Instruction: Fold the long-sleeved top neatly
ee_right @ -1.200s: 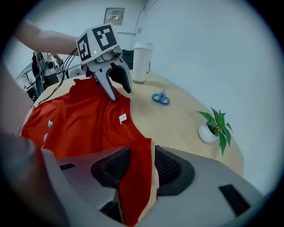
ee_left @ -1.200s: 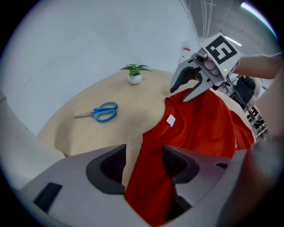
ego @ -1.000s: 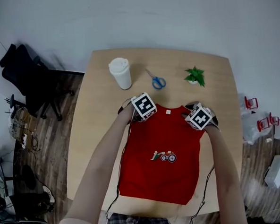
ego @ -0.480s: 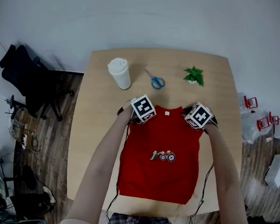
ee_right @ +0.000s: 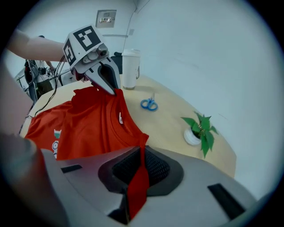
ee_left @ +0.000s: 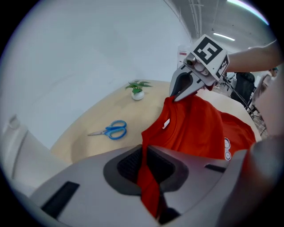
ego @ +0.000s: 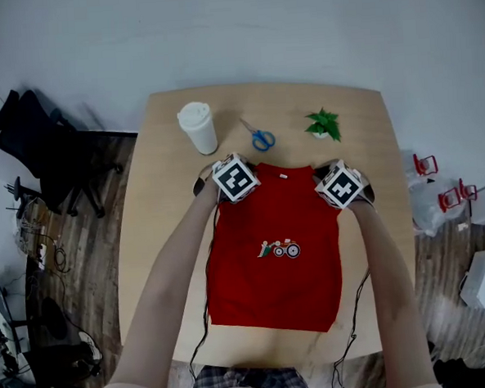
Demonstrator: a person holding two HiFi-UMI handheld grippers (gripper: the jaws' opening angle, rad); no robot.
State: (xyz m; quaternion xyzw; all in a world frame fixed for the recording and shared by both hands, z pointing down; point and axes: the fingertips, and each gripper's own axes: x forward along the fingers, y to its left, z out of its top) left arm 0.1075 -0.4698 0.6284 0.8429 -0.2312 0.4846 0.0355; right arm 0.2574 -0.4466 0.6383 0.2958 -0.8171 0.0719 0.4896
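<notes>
**A:** How far along is the folding?

**B:** The red top lies on the table as a plain rectangle, so its sleeves look already tucked in. The left gripper and right gripper have just been closing their jaws, and each pinches a shoulder corner. Folding collar to hem seems left.

**A:** And the count?

**B:** One top, two grippers, one cup, one pair of scissors and one potted plant.

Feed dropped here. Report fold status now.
Left tongs, right tongs just closed, shut on red top at shoulders. Body flat on table. Scissors, cup, plant beyond, clear.
</notes>
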